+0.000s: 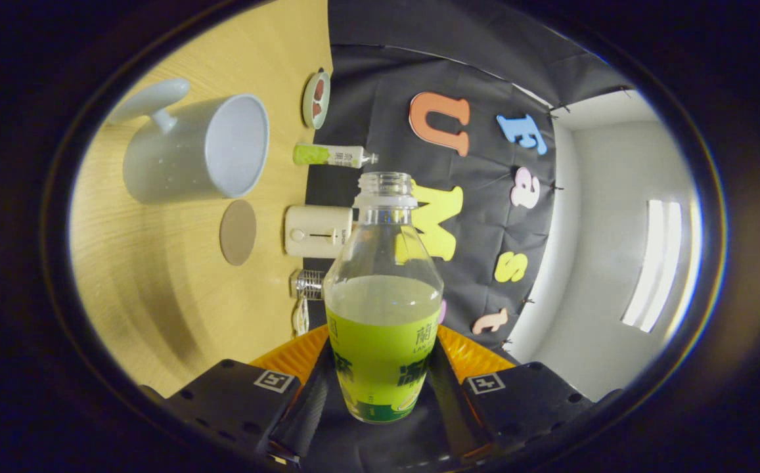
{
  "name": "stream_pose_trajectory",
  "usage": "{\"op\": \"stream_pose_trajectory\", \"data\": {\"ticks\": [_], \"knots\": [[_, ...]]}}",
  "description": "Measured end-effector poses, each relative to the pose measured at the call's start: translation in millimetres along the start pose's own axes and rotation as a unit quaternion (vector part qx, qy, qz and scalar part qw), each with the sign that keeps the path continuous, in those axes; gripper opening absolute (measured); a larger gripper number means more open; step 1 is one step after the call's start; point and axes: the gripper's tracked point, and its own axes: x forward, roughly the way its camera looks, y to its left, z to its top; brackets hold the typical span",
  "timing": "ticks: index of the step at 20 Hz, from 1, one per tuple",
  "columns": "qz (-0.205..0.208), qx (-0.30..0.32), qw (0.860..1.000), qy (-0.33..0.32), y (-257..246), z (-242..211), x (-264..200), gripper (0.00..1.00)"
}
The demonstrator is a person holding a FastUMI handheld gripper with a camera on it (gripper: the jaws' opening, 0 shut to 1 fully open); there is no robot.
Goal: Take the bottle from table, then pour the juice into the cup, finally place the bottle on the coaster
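Rides on the gripper (380, 387), looking forward along both fingers, pressed against the bottle (383, 309) close ahead. Rolled sideways, so the table (156, 295) stands like a wall beside the fingers, with the cup (199, 148) and coaster (238, 232) further off and the booth's cloth wall beyond

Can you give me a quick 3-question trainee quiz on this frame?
1. True or false: the bottle has its cap on.
2. What is the hand-held gripper doing? A) open above the cup B) shut on the bottle C) resting on the coaster
3. Fill in: the round brown coaster lies on the table next to the white ____.

Key:
1. False; its neck is open.
2. B; both fingers press its labelled lower part.
3. cup
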Motion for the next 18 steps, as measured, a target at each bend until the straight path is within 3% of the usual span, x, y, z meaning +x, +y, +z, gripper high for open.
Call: {"op": "stream_pose_trajectory", "data": {"ticks": [18], "knots": [[-0.06,-0.096,0.994,-0.006,-24.9,0.0,-7.5,0.8]]}}
